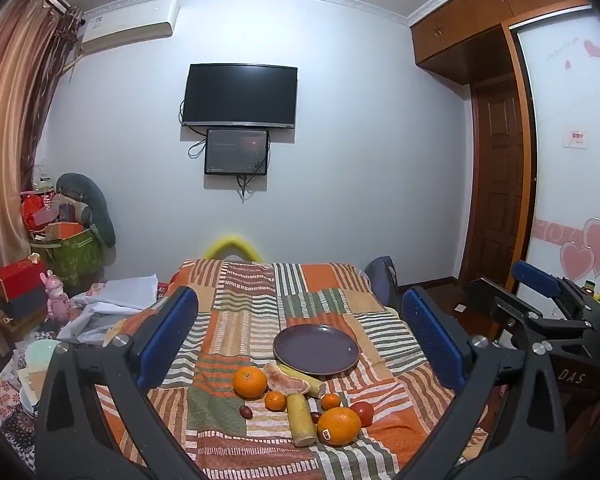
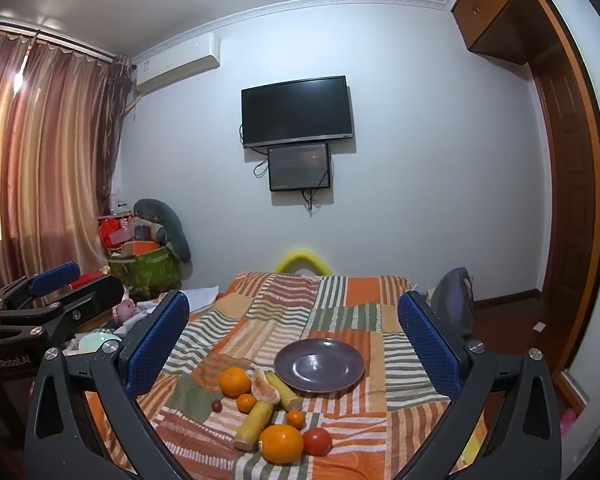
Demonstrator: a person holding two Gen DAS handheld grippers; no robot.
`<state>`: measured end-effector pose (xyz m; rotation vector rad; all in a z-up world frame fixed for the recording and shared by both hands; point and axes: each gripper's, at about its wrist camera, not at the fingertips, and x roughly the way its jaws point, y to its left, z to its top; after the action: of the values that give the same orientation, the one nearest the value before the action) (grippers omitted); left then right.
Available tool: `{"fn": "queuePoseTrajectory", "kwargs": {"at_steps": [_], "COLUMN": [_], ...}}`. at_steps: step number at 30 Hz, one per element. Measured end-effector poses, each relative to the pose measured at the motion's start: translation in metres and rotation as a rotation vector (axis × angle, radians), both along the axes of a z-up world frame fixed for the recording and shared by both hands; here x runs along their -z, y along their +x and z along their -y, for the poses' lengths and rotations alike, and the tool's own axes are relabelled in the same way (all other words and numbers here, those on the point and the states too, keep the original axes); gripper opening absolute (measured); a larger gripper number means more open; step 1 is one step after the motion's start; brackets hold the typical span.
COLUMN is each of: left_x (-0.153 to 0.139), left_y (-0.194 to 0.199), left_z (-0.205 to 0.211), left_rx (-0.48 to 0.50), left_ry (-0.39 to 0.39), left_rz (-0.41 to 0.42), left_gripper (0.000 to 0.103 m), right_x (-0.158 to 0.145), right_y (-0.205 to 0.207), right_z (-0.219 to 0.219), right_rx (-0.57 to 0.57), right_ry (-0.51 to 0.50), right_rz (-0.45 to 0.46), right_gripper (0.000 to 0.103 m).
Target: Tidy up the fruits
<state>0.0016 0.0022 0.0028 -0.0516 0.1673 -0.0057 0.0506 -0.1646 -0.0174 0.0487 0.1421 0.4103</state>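
Both tools frame their own views with blue-padded fingers spread wide and nothing between them: the left gripper (image 1: 300, 336) and the right gripper (image 2: 294, 344) hang level above the near end of a patchwork striped bedspread (image 1: 244, 300).

Closest on the cloth lies a large orange with a sticker (image 1: 339, 426), with a red tomato (image 1: 363, 413) just beside it on the right and a yellow-green cane-like stick (image 1: 300, 420) on its left. A small dark red fruit (image 1: 315, 417) sits between stick and orange, another (image 1: 245, 411) well to the left. Two small tangerines (image 1: 275, 401) (image 1: 331, 401) flank the stick's far end.

Further back, a second large orange (image 1: 250, 381) sits beside a peeled pomelo segment (image 1: 286, 380), which leans on another yellowish stick (image 1: 304, 378).

Beyond them stands a purple plate (image 1: 316, 348), its near rim touching that stick.

On the far wall hang a dark television (image 1: 240, 95) and a smaller screen (image 1: 236, 152).
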Motion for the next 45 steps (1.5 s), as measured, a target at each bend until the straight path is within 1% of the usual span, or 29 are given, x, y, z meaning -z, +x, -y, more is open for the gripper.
{"fn": "queuePoseTrajectory", "kwargs": {"at_steps": [45], "left_x": [0.0039], "left_y": [0.0036], "left_z": [-0.0013], "left_rx": [0.023], "left_ry": [-0.001], "left_rz": [-0.006], "left_gripper": [0.103], "right_x": [-0.0019], "right_y": [-0.0019], "right_z": [0.0055], "right_rx": [0.014], "right_ry": [0.001], "right_rz": [-0.009], "right_gripper": [0.103]}}
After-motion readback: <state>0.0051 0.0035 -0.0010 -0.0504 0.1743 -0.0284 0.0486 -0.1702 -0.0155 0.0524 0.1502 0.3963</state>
